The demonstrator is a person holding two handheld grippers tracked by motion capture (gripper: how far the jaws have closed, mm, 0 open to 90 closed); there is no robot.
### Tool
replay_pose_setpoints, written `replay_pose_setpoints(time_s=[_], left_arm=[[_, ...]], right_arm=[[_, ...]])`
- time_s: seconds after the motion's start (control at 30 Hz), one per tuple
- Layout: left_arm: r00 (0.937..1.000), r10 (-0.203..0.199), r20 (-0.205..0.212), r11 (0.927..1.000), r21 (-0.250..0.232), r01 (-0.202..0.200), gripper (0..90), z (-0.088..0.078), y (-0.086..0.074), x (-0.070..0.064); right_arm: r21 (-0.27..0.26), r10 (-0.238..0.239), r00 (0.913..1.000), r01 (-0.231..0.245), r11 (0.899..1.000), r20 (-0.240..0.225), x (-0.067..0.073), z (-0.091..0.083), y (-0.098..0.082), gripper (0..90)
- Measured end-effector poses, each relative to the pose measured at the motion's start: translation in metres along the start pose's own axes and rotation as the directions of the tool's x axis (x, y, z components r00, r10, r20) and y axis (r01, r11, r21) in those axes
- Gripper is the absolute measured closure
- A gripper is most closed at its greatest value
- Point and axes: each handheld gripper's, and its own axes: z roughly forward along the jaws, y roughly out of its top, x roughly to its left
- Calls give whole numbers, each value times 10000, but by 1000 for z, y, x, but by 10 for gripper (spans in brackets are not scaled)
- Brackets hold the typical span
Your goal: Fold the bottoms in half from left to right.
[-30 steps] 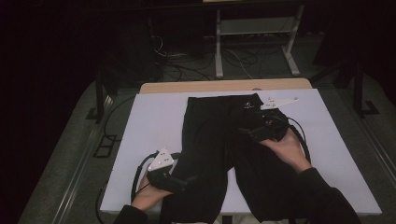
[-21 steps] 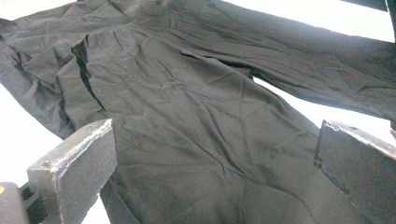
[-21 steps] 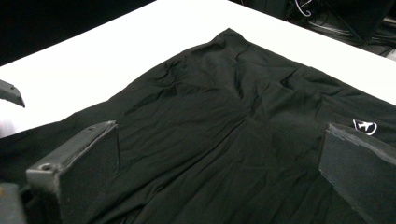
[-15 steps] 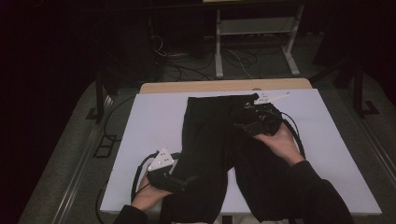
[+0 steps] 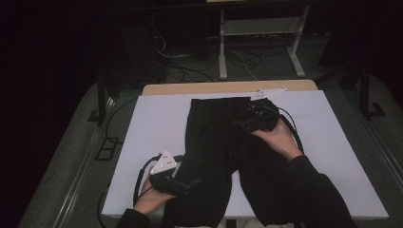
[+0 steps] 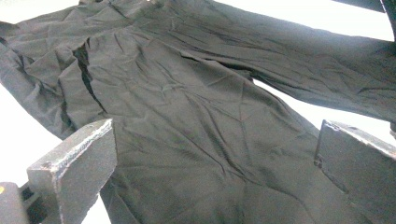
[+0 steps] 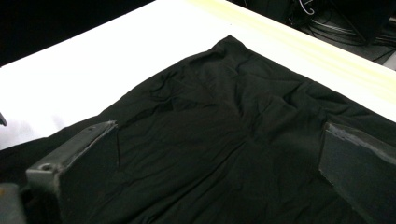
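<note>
A pair of black trousers (image 5: 214, 142) lies flat on the white-covered table (image 5: 157, 123), waistband at the far end and legs running toward the person. My left gripper (image 5: 189, 183) rests at the near left leg, jaws pointing right. In the left gripper view its jaws stand wide apart over the wrinkled trousers (image 6: 196, 116), so the left gripper (image 6: 215, 158) is open and holds nothing. My right gripper (image 5: 239, 125) hovers over the right side of the waist area. It is open too (image 7: 219, 154), with the trousers (image 7: 224, 116) under it and the waistband corner ahead.
A bare wooden strip (image 5: 228, 88) edges the table's far side. Behind it stand a metal frame (image 5: 259, 28) and loose cables (image 5: 190, 61) on the floor. A dark stand (image 5: 100, 95) is off the table's left corner. White cover lies bare left and right of the trousers.
My right gripper has moved away from the person and a little left, from the right leg's upper part to the waist area. The left gripper has stayed put.
</note>
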Motion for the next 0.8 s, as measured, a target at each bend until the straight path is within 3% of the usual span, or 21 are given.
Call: replay_pose_setpoints(time_s=[0.8], left_arm=[[10000, 35, -21, 10000, 20, -35, 0, 0, 0, 0]], right_arm=[[229, -194, 9998, 195, 9995, -57, 6, 35, 28, 0]])
